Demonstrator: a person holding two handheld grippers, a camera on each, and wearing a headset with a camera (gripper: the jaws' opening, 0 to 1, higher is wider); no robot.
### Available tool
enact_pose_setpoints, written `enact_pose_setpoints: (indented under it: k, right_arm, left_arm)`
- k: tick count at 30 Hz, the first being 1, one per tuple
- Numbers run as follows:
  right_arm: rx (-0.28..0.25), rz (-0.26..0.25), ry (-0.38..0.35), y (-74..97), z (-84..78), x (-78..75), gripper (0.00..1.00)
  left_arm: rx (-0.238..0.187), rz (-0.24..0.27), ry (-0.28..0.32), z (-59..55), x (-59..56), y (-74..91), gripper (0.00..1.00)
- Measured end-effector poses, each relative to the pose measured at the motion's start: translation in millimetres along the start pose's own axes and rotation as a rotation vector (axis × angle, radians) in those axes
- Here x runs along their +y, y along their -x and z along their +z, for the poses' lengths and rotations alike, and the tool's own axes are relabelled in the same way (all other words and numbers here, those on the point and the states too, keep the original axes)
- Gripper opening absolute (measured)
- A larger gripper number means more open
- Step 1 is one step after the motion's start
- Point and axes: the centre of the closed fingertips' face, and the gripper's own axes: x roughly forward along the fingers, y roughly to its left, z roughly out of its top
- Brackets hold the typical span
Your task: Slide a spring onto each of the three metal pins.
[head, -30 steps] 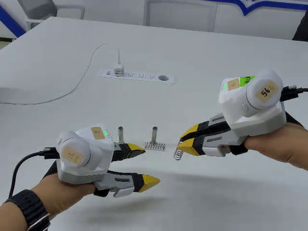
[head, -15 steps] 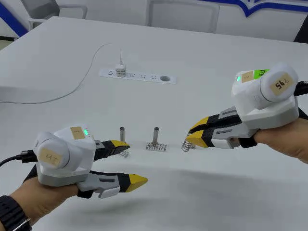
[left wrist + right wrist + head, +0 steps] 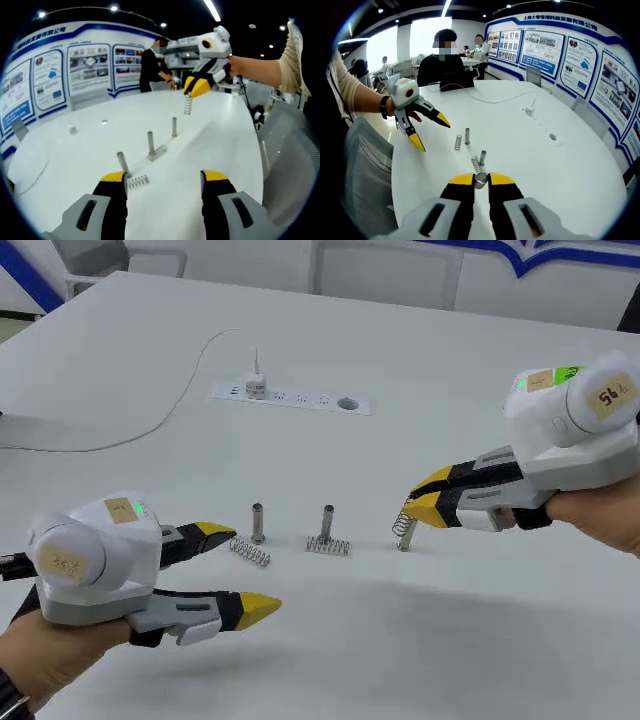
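Right hand-held gripper (image 3: pixel 412 504), clenched on small coiled steel spring (image 3: pixel 403 525), has carried it over to rightmost grey metal pin (image 3: pixel 174 126), threading likely next; left hand-held gripper (image 3: pixel 257 569) gapes empty.

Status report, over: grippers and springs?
Left hand-held gripper open, empty. Right hand-held gripper shut on spring, over end pin. Two loose springs on table by bare pins. Nothing in the way.
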Motion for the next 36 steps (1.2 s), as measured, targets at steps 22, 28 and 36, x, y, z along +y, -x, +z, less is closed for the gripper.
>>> enact_pose_setpoints:
  k: [22, 28, 36]
  right_arm:
    - [0.044, -0.111, -0.043, -3.1, -14.4, -48.9, 0.11]
    - [0.061, -0.112, -0.055, -10.5, -20.8, -53.4, 0.11]
    - [0.073, -0.1, -0.072, -17.4, -26.0, -53.5, 0.11]
  left_arm:
    - [0.006, 0.04, 0.025, -5.6, 6.0, 9.5, 0.61]
    - [0.009, 0.043, 0.025, -6.1, 6.9, 10.2, 0.61]
    - [0.013, 0.048, 0.028, -8.1, 8.9, 11.4, 0.61]
